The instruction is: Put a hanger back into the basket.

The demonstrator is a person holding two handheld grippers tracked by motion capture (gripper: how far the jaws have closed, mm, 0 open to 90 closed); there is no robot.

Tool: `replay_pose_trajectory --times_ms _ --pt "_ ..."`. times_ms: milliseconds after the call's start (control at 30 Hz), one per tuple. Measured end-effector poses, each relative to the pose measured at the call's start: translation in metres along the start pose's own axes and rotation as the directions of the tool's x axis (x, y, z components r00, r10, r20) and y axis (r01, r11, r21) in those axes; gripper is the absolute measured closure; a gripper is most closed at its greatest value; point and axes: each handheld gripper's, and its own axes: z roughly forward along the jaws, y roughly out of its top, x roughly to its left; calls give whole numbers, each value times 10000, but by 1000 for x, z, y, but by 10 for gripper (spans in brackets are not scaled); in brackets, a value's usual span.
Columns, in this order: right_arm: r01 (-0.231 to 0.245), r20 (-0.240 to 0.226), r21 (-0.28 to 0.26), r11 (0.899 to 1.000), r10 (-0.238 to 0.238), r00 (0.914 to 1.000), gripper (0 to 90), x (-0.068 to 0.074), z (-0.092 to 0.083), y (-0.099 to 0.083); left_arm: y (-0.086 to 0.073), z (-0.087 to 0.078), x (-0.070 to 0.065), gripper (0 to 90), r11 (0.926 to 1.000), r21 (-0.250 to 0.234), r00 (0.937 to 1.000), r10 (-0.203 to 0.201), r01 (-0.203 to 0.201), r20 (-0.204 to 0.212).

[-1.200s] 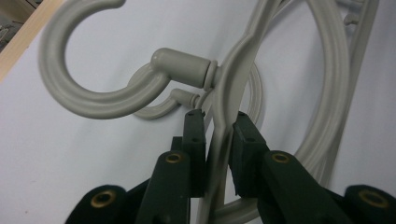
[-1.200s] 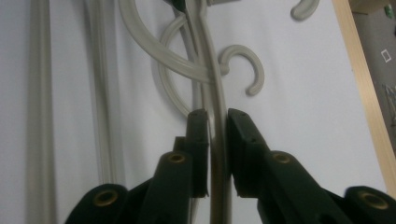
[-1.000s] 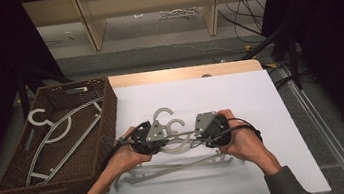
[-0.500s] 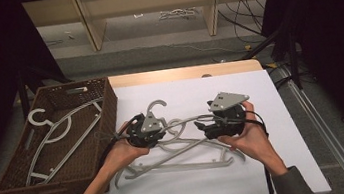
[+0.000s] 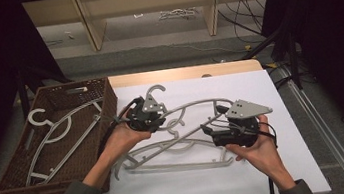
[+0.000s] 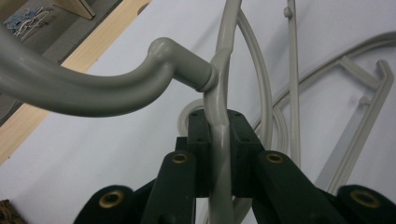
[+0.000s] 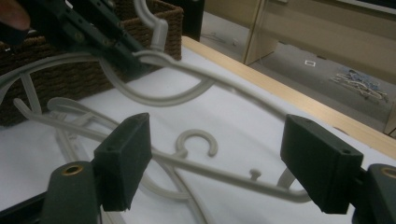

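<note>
The left gripper [image 5: 145, 116] was clamped on a grey plastic clothes hanger [image 5: 196, 108], its two black jaws pinching the frame just below the neck where the hook [image 6: 93, 84] joins, as the left gripper view showed plainly. That grip near the neck probably gave the best balance, since the hanger's arms spread evenly to either side of it. The held hanger was raised off the white table cover [image 5: 270, 94], just to the right of the brown wicker basket [image 5: 20, 182], with its hook pointing away from the person and its long arm sweeping out farther from the basket toward the right gripper [image 5: 217, 132].

The right gripper's jaws stood wide apart with nothing between them; in its own view the pads [image 7: 125, 158] framed the bare cover and a second hanger [image 7: 201, 154] lying flat below. It looked released, perhaps ready to steady the far arm of the lifted hanger or to keep the others down.

More hangers [image 5: 178, 159] lay tangled on the cover to the right of the basket, under the raised one. Inside the basket another hanger [image 5: 58, 132] already rested at a slant, hook toward its far left corner. Judging from that, the lifted hanger was likely bound for the basket, and the tangle below could snag it as it came free.
</note>
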Motion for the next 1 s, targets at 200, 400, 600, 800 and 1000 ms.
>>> replay_pose_trajectory --times_ms 200,400,600,800,1000 --pt "-295 -115 -289 9991 292 9995 247 5 -7 -13 13 -8 -4 816 9999 -85 9997 85 -84 234" --pt "-508 -59 -370 9980 507 9987 233 10 -7 -33 26 -20 -1 815 9997 -133 9995 211 -208 247" --pt "-717 -150 -81 9974 716 9973 218 12 -3 -47 36 -40 9 816 9992 -331 9997 238 -237 15" --pt "-759 -211 164 9970 762 9969 214 13 -1 -55 35 -56 21 815 9990 -381 9995 224 -233 -233" --pt "-753 -308 258 9968 761 9966 209 16 0 -60 29 -77 36 816 9992 -376 9980 109 -132 -616"
